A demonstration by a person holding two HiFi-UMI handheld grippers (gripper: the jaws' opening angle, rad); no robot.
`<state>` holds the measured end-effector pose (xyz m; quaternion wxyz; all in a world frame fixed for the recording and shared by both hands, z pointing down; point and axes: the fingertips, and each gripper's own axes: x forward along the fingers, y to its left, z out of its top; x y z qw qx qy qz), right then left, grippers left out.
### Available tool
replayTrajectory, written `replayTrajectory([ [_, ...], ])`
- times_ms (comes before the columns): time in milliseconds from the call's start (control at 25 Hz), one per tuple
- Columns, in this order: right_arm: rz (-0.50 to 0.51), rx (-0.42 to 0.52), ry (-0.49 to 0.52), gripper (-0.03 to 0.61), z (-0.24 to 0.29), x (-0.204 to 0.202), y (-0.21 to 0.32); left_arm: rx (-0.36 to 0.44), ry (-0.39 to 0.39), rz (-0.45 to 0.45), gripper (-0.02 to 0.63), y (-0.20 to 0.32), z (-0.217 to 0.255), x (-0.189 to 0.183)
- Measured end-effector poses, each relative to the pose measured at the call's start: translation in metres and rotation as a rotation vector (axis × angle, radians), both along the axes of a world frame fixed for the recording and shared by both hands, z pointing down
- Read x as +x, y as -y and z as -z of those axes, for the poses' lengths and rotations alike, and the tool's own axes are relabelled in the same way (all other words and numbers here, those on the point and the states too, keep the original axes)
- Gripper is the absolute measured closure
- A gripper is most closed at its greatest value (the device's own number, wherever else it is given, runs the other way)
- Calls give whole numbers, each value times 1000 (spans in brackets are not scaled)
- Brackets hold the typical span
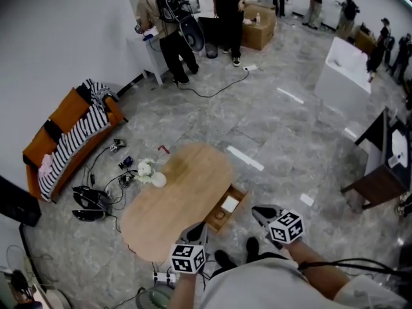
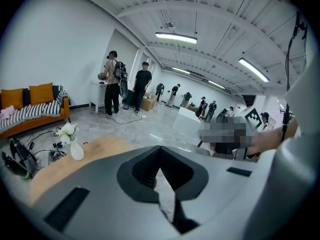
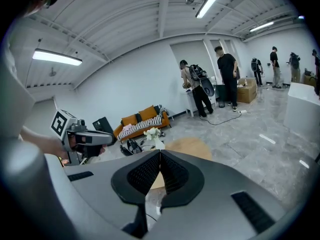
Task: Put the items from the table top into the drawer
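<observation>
A light wooden oval table (image 1: 183, 185) stands in front of me. On its left edge is a small white vase with white flowers (image 1: 153, 177), also seen in the left gripper view as the vase (image 2: 76, 150). The drawer (image 1: 238, 198) on the table's right side is pulled out, with a white flat item (image 1: 230, 204) and a small round item (image 1: 219, 215) inside. My left gripper (image 1: 196, 228) hovers at the table's near edge, shut and holding nothing. My right gripper (image 1: 259, 210) hangs just right of the drawer, also shut and holding nothing.
An orange sofa (image 1: 61, 118) with a striped blanket stands at the left wall. Cables and dark gear (image 1: 90, 201) lie on the floor between it and the table. A dark side table (image 1: 380, 179) is at the right. Several people stand at the back.
</observation>
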<state>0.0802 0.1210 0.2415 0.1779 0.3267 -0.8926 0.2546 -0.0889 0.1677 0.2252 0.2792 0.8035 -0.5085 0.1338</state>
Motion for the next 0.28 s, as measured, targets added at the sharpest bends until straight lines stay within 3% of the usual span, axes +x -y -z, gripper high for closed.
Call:
replayTrajectory([
  [280,-7,17,2,545,8,10,8,15,4,17,612,1,8,0],
])
